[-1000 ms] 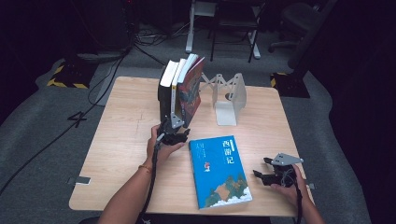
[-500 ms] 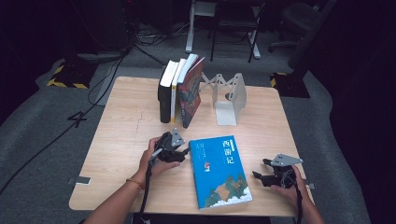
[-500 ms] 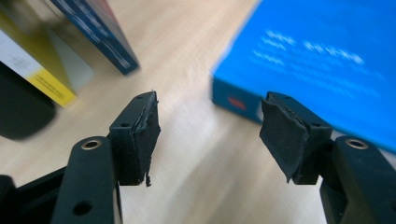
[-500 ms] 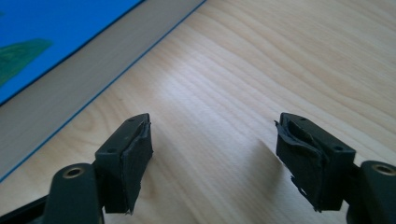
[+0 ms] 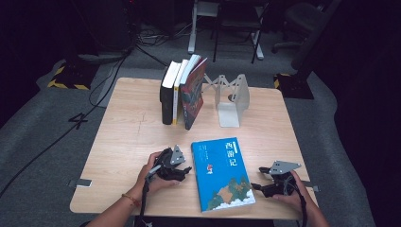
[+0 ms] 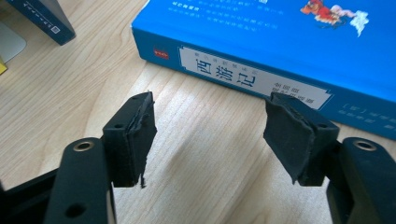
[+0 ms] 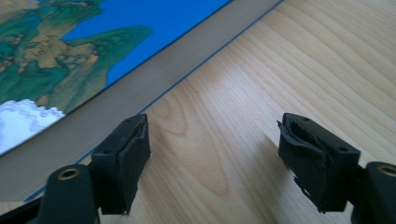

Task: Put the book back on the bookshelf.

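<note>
A blue book (image 5: 221, 174) with a painted landscape cover lies flat near the table's front edge. My left gripper (image 5: 186, 171) rests on the wood just left of it and points at its spine. In the left gripper view the printed spine (image 6: 254, 80) lies right ahead of the left gripper (image 6: 210, 135), whose jaws have just been opening with bare wood between them. My right gripper (image 5: 258, 187) sits at the book's lower right edge. In the right gripper view the book's page edge (image 7: 140, 79) runs past the open right gripper (image 7: 212, 158), and nothing is between its jaws.
Three books (image 5: 182, 92) stand upright at the table's back middle, the outer one leaning. A white metal bookend (image 5: 231, 101) stands to their right, with a gap between. The table (image 5: 127, 137) has bare wood on its left half. Chairs and cables lie beyond.
My left hand has drawn back from the standing books toward the front edge, beside the blue book's spine. The right gripper has stayed put.
</note>
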The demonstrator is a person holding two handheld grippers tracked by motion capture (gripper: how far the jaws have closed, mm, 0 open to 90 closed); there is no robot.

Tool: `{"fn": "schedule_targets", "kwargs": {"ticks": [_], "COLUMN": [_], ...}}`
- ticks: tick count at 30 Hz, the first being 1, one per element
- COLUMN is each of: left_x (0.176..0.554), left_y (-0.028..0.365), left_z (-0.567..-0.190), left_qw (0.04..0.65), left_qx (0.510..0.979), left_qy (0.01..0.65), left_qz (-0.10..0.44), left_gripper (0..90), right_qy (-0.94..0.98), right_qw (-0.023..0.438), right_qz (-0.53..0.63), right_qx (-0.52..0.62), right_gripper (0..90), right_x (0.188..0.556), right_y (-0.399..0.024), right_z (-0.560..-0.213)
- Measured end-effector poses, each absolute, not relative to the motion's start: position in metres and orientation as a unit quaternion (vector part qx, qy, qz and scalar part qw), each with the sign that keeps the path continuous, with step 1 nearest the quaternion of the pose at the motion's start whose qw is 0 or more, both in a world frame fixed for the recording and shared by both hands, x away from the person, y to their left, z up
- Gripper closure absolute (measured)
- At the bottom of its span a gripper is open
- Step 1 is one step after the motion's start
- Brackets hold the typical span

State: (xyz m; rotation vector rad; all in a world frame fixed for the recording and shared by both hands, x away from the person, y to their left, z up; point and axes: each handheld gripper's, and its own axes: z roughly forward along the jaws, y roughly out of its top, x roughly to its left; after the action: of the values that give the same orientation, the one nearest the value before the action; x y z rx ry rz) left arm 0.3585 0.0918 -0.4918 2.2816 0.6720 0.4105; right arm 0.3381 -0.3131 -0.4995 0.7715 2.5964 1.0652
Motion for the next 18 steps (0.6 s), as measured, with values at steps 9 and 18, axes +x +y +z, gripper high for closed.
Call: {"fn": "schedule_targets", "kwargs": {"ticks": [9, 18], "left_x": [0.374, 0.392], "left_y": [0.081, 0.087], "left_z": [-0.500, -0.500], "left_qw": [0.345, 0.361], "left_qx": [0.875, 0.871], "left_qy": [0.281, 0.291], "left_qz": [0.189, 0.164], "left_gripper": [37.0, 42.5], "right_qy": [0.892, 0.893], "right_qw": [0.105, 0.101], "right_qz": [0.366, 0.363], "right_qx": [0.245, 0.246], "right_gripper": [21.6, 22.7], "right_x": [0.337, 0.337], "right_y": [-0.306, -0.306], "right_z": [-0.500, -0.499]}}
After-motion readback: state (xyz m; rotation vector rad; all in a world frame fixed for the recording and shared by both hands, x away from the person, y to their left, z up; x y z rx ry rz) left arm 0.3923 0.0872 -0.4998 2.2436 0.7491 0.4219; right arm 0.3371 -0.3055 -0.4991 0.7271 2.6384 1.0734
